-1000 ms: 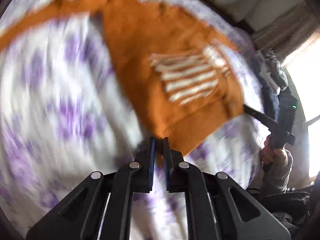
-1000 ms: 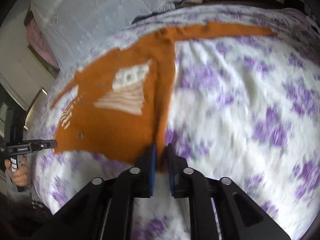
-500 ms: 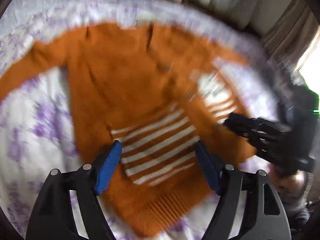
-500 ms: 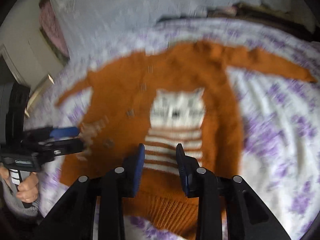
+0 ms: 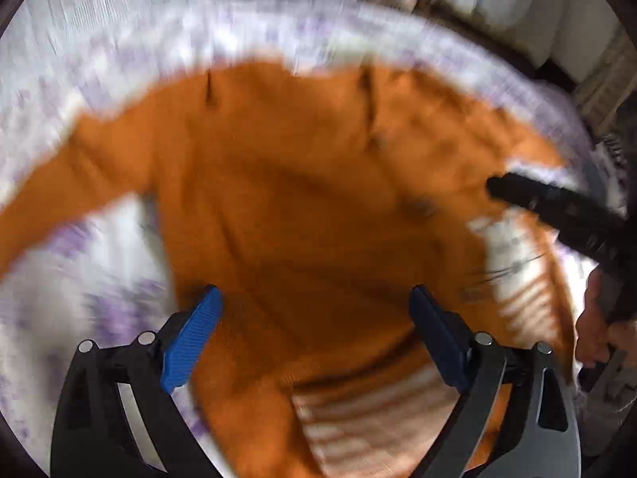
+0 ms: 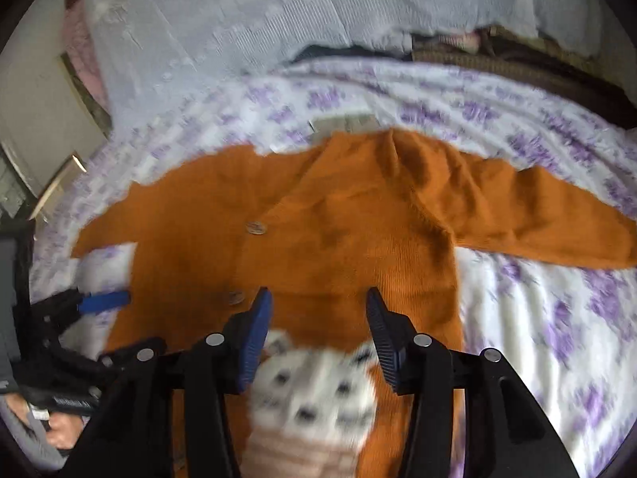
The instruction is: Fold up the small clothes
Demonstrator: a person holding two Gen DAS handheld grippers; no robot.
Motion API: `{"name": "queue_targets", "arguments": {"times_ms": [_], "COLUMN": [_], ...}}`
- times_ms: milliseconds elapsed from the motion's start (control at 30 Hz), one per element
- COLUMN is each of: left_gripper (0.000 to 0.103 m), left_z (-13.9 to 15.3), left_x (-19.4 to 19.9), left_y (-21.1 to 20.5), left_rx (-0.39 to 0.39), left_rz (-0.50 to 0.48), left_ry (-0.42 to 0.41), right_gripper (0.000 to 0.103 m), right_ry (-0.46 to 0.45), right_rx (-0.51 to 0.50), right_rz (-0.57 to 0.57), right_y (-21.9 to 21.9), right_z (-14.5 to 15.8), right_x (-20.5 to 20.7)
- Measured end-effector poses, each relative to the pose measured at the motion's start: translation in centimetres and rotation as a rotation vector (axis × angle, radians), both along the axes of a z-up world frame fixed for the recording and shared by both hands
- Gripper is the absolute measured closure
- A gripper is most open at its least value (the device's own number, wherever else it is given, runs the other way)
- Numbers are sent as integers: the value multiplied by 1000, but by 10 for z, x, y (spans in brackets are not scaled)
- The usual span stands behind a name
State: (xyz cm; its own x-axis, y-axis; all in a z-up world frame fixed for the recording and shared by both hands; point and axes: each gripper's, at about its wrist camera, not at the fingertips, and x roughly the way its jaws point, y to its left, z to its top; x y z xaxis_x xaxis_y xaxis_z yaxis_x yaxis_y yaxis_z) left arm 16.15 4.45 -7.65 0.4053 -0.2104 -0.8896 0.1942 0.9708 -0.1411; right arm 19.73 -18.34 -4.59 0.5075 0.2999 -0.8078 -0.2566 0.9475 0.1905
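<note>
Now the orange cardigan (image 6: 330,215) lies spread front-up on the bed (image 6: 537,310), which has a white cover with purple flowers, both sleeves (image 6: 529,215) reaching out to the sides. It looks like a soft, light knit: it should drape and bunch rather than hold a line, and it will likely cling a little to the cover when dragged. Small buttons (image 6: 254,227) run down the front, and a pale cat-face patch (image 6: 314,386) with stripes sits low on the body. Good places to take hold, by my reckoning, are the ribbed hem corners, the shoulder seams or a cuff, where the knit is doubled and less likely to stretch.

Both hands point steeply down over the lower body of the cardigan. The left claw (image 5: 314,342) stands wide, its jaws having just been opening, with nothing pinched between them; only cloth lies below. The right claw (image 6: 318,334) stands about half open, also just opening, and it too holds nothing, hovering above the cat patch. A hand (image 5: 593,318) on the right claw's grip shows at the edge of the left view.
</note>
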Motion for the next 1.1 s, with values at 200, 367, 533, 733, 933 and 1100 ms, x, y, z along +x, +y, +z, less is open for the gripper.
{"name": "queue_targets", "arguments": {"times_ms": [200,367,533,733,933,1100], "left_gripper": [4,4,4,4,5,4], "left_z": [26,43,4,5,21,-11], "left_x": [6,72,120,116,52,12], "left_y": [8,44,85,68,67,4], "left_rx": [18,98,75,234,16,109], "left_rz": [-35,149,304,220,163,-59], "left_ry": [-103,-179,-99,-223,-149,-83], "right_gripper": [47,38,38,37,31,14], "right_ry": [13,-94,-37,-57,-104,-105], "right_rx": [0,-9,31,129,18,-166], "right_rz": [40,-32,-154,-178,-32,155], "right_y": [-3,-8,-33,-58,-27,21], "right_z": [-11,20,-11,-20,1,-27], "right_x": [5,47,108,104,34,-24]}}
